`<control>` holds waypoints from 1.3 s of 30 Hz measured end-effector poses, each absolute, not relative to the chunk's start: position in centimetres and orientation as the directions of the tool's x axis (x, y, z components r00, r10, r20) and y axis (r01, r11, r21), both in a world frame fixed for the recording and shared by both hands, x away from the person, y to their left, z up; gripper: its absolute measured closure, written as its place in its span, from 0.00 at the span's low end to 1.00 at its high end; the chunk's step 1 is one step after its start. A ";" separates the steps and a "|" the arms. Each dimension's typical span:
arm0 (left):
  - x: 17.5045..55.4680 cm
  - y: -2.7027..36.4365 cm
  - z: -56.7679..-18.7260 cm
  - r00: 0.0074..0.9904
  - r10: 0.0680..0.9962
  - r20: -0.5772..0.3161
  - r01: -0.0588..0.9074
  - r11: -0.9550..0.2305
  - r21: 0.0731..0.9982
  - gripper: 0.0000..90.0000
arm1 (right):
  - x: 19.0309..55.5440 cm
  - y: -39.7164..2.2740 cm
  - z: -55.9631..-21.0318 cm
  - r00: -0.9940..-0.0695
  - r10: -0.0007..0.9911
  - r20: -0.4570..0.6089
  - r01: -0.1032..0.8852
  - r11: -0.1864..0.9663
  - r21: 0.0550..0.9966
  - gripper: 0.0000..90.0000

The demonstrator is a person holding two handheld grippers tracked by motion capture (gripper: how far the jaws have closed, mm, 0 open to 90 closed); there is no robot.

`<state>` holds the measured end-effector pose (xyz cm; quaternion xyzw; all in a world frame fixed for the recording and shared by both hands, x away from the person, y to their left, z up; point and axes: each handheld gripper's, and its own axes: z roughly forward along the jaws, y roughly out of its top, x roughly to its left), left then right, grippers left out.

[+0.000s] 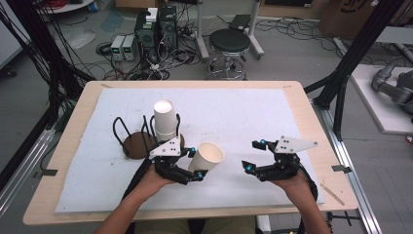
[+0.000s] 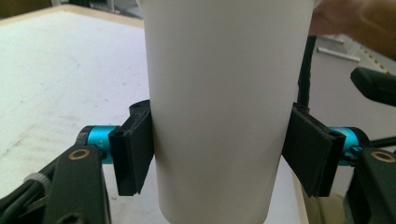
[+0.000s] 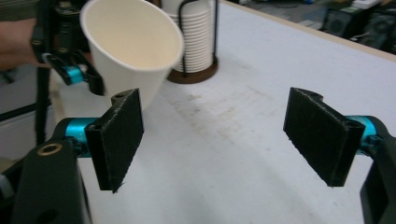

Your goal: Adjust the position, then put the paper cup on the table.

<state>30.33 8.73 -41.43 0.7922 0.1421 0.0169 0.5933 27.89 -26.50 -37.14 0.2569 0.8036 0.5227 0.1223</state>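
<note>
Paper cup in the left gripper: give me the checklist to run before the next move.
1. Grip: the left gripper has both pads against the paper cup wall, ok.
2. Cup shape: the wall and rim look undented, ok.
3. Cup contents: the inside is bare in the right gripper view, ok.
4. Cup upright: not ok, it is tilted with its mouth toward the right gripper.
5. Right gripper ready: the jaws stand wide with nothing between them, ok.
6. Cup stack seated upright in its holder: ok.
</note>
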 end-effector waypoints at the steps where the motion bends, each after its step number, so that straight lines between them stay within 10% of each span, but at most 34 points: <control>1: 30.3 8.8 -41.5 0.959 0.248 -0.139 0.201 -0.245 0.949 0.34 | 27.8 -26.8 -37.3 -0.827 0.559 0.068 0.287 0.314 0.905 0.23; 39: 28.9 13.0 -43.1 0.948 0.296 -0.114 0.135 -0.054 0.989 0.34 | 26.8 -30.9 -39.5 -0.683 0.731 0.005 0.300 0.275 0.913 0.23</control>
